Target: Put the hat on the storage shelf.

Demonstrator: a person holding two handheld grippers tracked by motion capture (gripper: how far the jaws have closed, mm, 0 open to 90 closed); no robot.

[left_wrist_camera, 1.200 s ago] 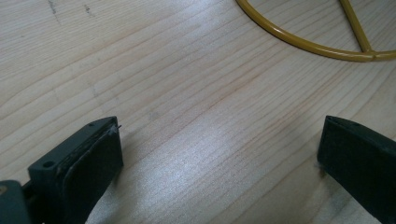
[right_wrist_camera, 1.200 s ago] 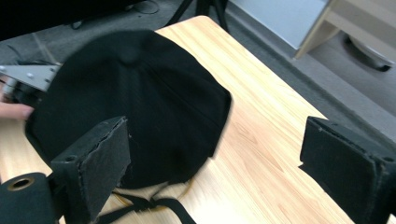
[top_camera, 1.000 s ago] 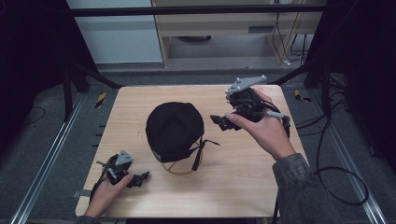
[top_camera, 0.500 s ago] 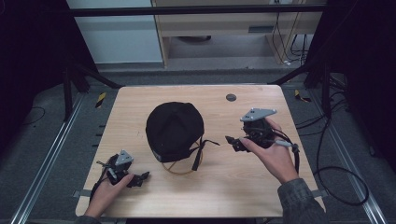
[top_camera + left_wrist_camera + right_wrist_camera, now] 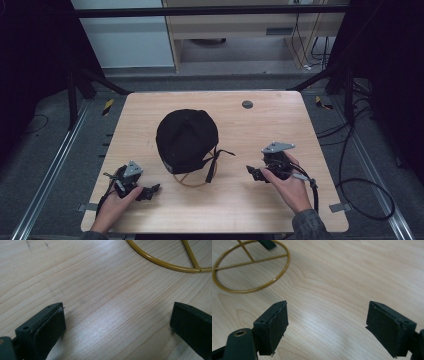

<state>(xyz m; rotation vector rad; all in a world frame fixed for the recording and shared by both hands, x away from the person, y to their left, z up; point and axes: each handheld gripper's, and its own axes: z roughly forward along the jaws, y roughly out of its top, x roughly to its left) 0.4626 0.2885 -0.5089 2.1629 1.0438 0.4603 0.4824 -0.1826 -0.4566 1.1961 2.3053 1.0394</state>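
Over on the left, the left gripper (image 5: 150, 191) sits low at the near corner of the table (image 5: 280, 125), just where it was a second ago, the hand unmoved. In the left gripper view its jaws are spread wide over bare wood, nothing between them, with an arc of the gold wire ring (image 5: 160, 261) curving across the top of the picture.

Centre table, the black cap (image 5: 186, 138) rests dome-up, untouched and in the same place as before. Its straps trail off the near side, and the gold wire ring (image 5: 192, 180) pokes out from under its near edge, lying flat on the wood.

Now to the right, where the action is: the right gripper (image 5: 254, 173), which a second ago was held high near the far right of the table, has dropped down and come in towards the person, and now hovers just above the tabletop to the right of the cap. Its jaws have just been closing a little, yet they are still well apart with nothing between them; the right gripper view shows bare wood in the gap, the ring (image 5: 249, 270) and a dark strap end ahead at upper left.

So both tools now flank the cap at table height, pointed inward. It looks like the set-up for a two-handed approach to the cap or its ring, with no contact made yet.
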